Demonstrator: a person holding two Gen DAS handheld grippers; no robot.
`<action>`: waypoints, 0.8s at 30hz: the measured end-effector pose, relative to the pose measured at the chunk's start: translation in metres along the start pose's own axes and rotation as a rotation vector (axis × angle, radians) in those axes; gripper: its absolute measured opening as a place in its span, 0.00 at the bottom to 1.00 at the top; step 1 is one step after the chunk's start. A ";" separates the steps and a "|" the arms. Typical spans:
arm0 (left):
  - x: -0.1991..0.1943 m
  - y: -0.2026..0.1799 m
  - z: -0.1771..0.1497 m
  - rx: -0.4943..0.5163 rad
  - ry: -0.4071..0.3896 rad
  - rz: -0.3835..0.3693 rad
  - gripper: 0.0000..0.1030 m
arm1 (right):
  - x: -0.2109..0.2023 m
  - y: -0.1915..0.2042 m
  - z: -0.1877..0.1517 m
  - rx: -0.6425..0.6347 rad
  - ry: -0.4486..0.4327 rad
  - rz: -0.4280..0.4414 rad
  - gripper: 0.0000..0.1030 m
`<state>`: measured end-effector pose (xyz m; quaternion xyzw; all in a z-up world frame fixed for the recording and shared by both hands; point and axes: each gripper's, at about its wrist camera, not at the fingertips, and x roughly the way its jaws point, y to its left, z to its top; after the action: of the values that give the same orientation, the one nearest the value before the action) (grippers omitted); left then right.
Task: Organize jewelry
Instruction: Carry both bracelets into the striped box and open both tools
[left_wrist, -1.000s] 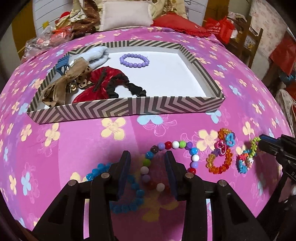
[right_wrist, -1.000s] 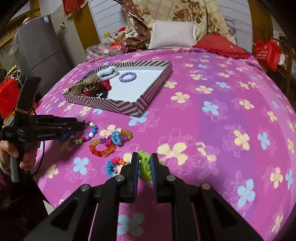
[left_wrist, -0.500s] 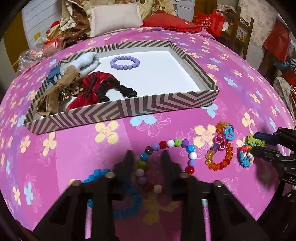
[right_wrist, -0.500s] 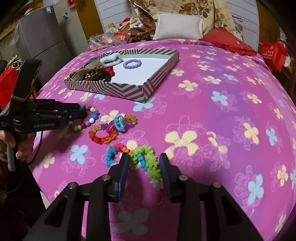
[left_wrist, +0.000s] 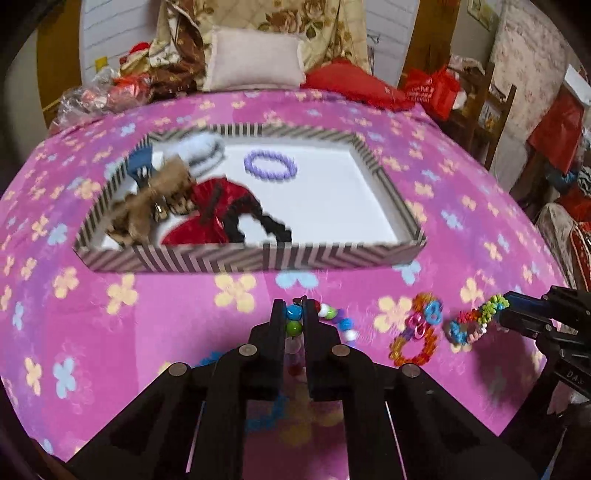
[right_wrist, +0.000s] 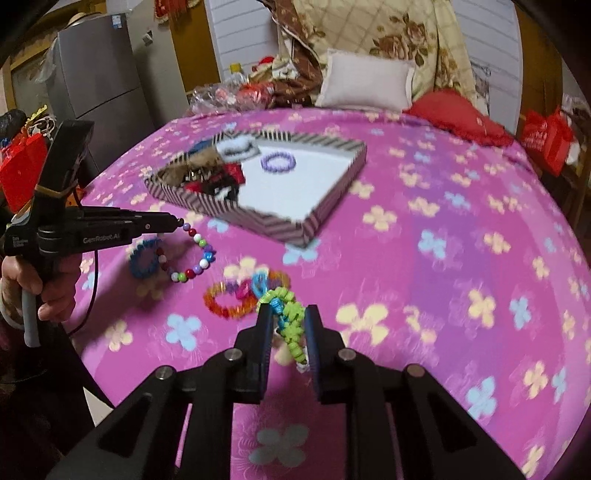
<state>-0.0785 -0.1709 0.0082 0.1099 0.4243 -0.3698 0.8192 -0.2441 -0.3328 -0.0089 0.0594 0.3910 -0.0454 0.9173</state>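
The left claw (left_wrist: 294, 320) was clamped on a string of round multicoloured beads (right_wrist: 193, 254), which hung above the pink flowered bedspread (right_wrist: 443, 258). The right claw (right_wrist: 287, 320) pinched a frilly green-and-blue bracelet (right_wrist: 290, 321), lifted clear too.

Left gripper (left_wrist: 294, 314) closed on multicolor bead bracelet (right_wrist: 195, 254), lifting it; right gripper (right_wrist: 286, 317) raised green bracelet (right_wrist: 290, 321).

A pink flowered bed (right_wrist: 443, 258) carries a striped tray (left_wrist: 258, 258), an orange bracelet (left_wrist: 413, 345), a blue bracelet (right_wrist: 142, 260) and pillows (left_wrist: 255, 64).
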 end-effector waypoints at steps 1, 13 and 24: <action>-0.004 0.001 0.003 -0.003 -0.011 -0.001 0.10 | -0.003 0.000 0.006 -0.008 -0.009 -0.001 0.17; -0.013 0.015 0.051 -0.061 -0.055 0.015 0.10 | 0.005 0.004 0.080 -0.093 -0.081 -0.015 0.17; 0.026 -0.001 0.101 -0.068 -0.036 -0.023 0.10 | 0.073 -0.008 0.145 -0.073 -0.045 0.003 0.17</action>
<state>-0.0073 -0.2352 0.0504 0.0704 0.4232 -0.3666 0.8256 -0.0911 -0.3639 0.0376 0.0256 0.3717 -0.0309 0.9275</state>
